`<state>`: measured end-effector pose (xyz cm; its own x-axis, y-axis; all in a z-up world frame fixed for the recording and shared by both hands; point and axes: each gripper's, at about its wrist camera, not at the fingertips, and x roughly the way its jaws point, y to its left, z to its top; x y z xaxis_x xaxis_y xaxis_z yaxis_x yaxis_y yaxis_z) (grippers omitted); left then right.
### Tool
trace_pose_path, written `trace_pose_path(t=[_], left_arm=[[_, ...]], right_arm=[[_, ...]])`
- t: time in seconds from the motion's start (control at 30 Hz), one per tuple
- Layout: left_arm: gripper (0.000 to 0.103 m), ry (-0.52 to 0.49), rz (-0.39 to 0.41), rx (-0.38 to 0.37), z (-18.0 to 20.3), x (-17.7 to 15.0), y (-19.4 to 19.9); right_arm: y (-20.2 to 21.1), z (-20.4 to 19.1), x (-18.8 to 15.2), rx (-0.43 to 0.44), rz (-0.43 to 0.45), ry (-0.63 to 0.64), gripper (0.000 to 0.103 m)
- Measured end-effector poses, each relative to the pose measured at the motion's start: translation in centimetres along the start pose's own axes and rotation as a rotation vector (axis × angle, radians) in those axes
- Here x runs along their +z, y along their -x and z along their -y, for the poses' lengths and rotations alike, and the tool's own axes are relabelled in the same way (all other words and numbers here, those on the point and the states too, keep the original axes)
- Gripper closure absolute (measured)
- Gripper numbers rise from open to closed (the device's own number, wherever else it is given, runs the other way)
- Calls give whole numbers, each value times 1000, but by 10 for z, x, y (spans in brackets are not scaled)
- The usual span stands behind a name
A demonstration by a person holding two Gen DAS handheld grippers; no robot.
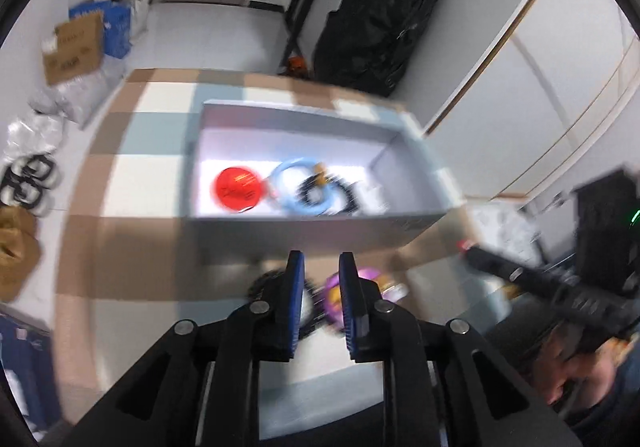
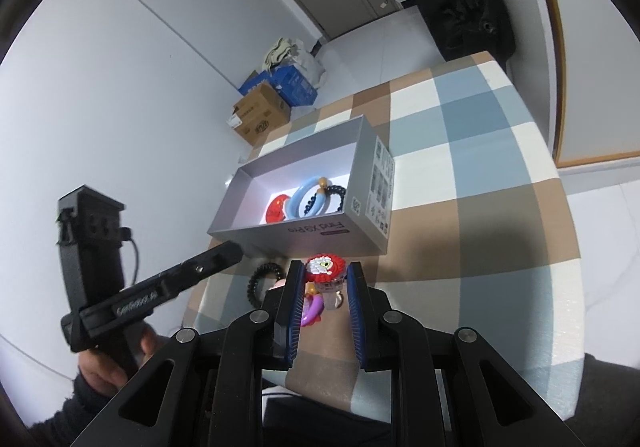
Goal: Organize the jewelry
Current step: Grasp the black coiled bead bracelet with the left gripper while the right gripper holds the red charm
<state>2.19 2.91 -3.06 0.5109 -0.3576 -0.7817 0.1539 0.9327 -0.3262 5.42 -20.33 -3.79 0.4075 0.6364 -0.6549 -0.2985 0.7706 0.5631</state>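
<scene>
An open grey box stands on the checked table. In it lie a red disc, a light blue ring and a black bead bracelet. My right gripper is shut on a red and white beaded ornament just in front of the box; its tip shows a speck of red. My left gripper stands slightly open with nothing between its pads, near the box's front wall. Below lie a purple ring and a black coil tie.
The blue, white and brown checked cloth covers the table to the right of the box. On the floor stand cardboard boxes and a blue box. A black bag leans behind the table's far edge.
</scene>
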Motion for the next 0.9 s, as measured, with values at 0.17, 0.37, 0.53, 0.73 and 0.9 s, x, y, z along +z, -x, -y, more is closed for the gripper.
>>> trace_pose_path(t=[0.17, 0.37, 0.53, 0.73, 0.9], left_arm=[[89, -31, -61, 127, -9, -10, -11], [88, -54, -139, 156, -11, -16, -26], [88, -80, -120, 165, -8, -16, -26], [98, -119, -109, 207, -3, -17, -22], [98, -158, -12, 198, 8, -14, -1]], right_arm=[[-11, -7, 0, -11, -19, 19, 83], [-18, -14, -1, -16, -24, 41, 83], [-19, -17, -1, -21, -21, 49, 83], [-16, -22, 0, -18, -5, 63, 82], [-11, -25, 1, -10, 13, 73, 82]])
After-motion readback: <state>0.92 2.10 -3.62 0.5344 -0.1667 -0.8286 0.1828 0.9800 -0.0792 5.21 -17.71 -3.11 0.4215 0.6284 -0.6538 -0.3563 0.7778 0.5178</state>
